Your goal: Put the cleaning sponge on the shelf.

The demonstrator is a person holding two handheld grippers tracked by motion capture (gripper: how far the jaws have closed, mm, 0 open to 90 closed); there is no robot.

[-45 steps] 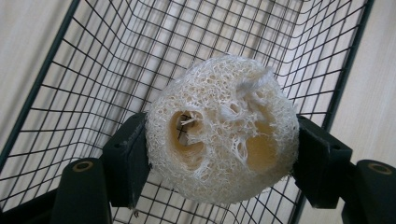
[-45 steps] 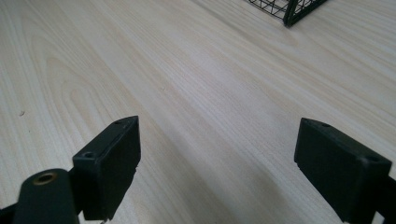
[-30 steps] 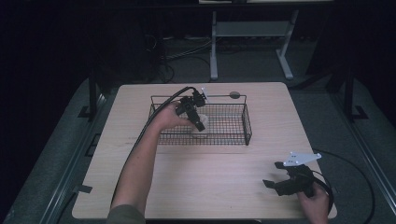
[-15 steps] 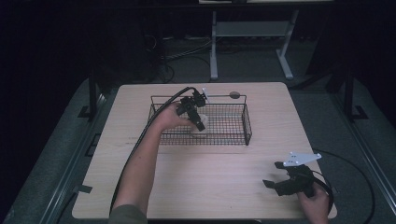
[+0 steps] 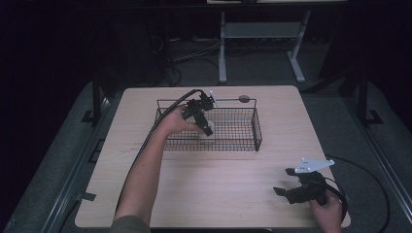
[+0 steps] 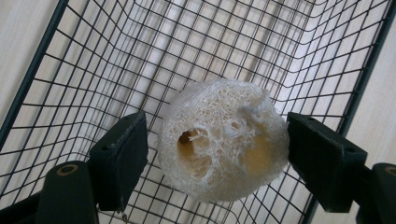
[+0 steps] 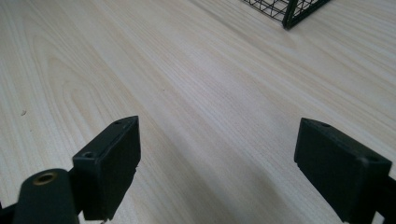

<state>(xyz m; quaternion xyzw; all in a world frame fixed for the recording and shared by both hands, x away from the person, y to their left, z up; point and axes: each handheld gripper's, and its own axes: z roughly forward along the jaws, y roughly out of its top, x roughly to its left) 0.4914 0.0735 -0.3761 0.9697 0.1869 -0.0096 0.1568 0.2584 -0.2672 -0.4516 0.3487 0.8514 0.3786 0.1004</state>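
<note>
A pale, fibrous loofah sponge [image 6: 222, 144] lies on the floor of a black wire basket [image 6: 93, 70]. The jaws of my left gripper [image 6: 215, 158] stand on either side of the sponge. There is a small gap at the left jaw, and the right jaw is at the sponge's edge. In the high view the left gripper [image 5: 206, 128] reaches down into the left half of the basket [image 5: 256, 131], with the sponge [image 5: 199, 136] just under it. My right gripper [image 5: 290, 192] is open and holds nothing, low over the table's front right [image 7: 210, 93].
A small round dark object on a pale handle [image 5: 244, 99] lies on the table behind the basket. A corner of the basket [image 7: 289, 11] shows at the top of the right gripper view. Cables trail from both grippers. The light wooden table [image 5: 218, 184] ends just ahead of the right hand.
</note>
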